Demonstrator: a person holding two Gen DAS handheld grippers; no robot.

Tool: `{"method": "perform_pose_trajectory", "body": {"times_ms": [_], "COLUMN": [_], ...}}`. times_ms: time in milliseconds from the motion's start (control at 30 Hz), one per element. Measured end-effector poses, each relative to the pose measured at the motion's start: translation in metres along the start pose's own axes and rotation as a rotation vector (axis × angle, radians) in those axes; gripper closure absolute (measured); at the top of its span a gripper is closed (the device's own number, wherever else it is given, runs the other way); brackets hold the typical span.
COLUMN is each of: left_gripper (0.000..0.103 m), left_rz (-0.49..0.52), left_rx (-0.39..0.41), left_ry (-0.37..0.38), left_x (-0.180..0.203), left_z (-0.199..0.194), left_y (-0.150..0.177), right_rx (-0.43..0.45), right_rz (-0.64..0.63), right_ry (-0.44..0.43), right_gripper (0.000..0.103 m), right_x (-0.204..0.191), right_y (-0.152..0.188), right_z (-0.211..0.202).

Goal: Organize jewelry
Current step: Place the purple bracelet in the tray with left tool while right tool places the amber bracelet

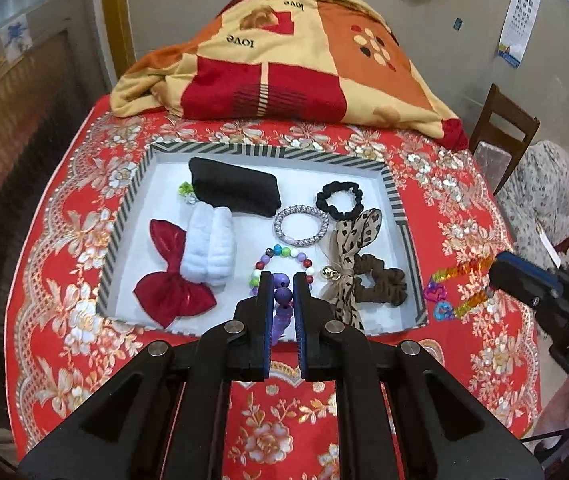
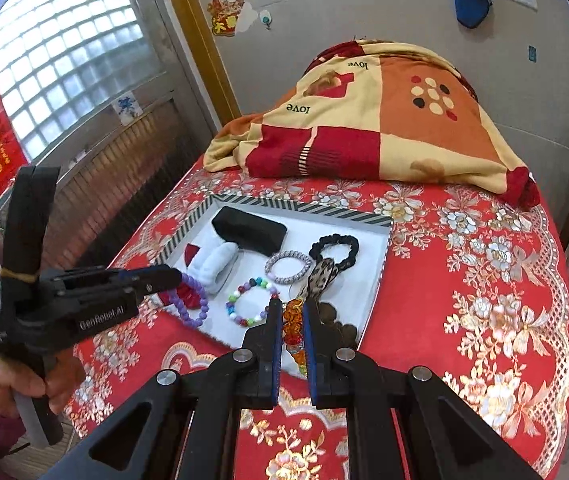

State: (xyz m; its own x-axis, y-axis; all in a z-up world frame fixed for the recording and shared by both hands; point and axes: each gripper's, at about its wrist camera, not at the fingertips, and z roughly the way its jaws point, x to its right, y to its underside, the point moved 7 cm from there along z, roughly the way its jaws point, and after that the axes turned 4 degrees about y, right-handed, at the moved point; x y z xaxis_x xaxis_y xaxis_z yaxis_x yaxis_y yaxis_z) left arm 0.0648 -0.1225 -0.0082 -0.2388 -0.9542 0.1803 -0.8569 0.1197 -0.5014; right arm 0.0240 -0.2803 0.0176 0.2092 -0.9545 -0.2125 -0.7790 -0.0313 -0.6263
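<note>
My left gripper (image 1: 283, 278) is shut on a purple bead bracelet (image 1: 283, 298), which hangs above the near edge of a striped-rim white tray (image 1: 268, 148). In the right wrist view this left gripper (image 2: 178, 274) comes in from the left with the purple bracelet (image 2: 194, 304) dangling from it. My right gripper (image 2: 291, 304) is shut on an orange and multicolour bead bracelet (image 2: 293, 320) near the tray's (image 2: 300, 206) front right corner. Seen from the left wrist, the right gripper (image 1: 491, 276) holds that bracelet (image 1: 460, 280) just right of the tray.
Inside the tray lie a black pouch (image 1: 232, 190), white scrunchie (image 1: 208, 244), red bow (image 1: 170, 276), silver bracelet (image 1: 301, 226), black scrunchie (image 1: 338, 200), leopard bow (image 1: 348, 264), brown scrunchie (image 1: 380, 284) and colourful bead bracelet (image 1: 284, 256). A folded blanket (image 1: 292, 60) fills the table's back. A chair (image 1: 500, 136) stands right.
</note>
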Motion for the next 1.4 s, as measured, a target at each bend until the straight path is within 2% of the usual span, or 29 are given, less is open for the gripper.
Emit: {"method": "perform_pose_trajectory", "body": {"times_ms": [467,667,900,1167,1400], "left_gripper": [0.095,0.095,0.095,0.095,0.095], "left_rz": [-0.021,-0.048,-0.1,-0.13,-0.134], "left_rx": [-0.068,-0.093,-0.138,-0.162,-0.171], "left_ry": [0.027,0.019,0.02,0.013,0.004], "left_x": [-0.022,-0.044,-0.066,-0.075,-0.077], "left_z": [0.045,0.057,0.067,0.078,0.085], "left_y": [-0.008,-0.001,0.018,0.026,0.029], "right_rx": [-0.071,-0.082,-0.074,-0.117,-0.192], "right_rz": [0.028,0.015,-0.027,-0.013,0.025], "right_ry": [0.028,0.018,-0.011,-0.058,0.006], "right_gripper": [0.094,0.094,0.094,0.094,0.094], "right_x": [0.007,-0.002,-0.021,-0.03,-0.007], "right_y": [-0.025,-0.038,-0.07,-0.094,-0.089], "right_z": [0.058,0.073,0.091,0.148,0.197]}}
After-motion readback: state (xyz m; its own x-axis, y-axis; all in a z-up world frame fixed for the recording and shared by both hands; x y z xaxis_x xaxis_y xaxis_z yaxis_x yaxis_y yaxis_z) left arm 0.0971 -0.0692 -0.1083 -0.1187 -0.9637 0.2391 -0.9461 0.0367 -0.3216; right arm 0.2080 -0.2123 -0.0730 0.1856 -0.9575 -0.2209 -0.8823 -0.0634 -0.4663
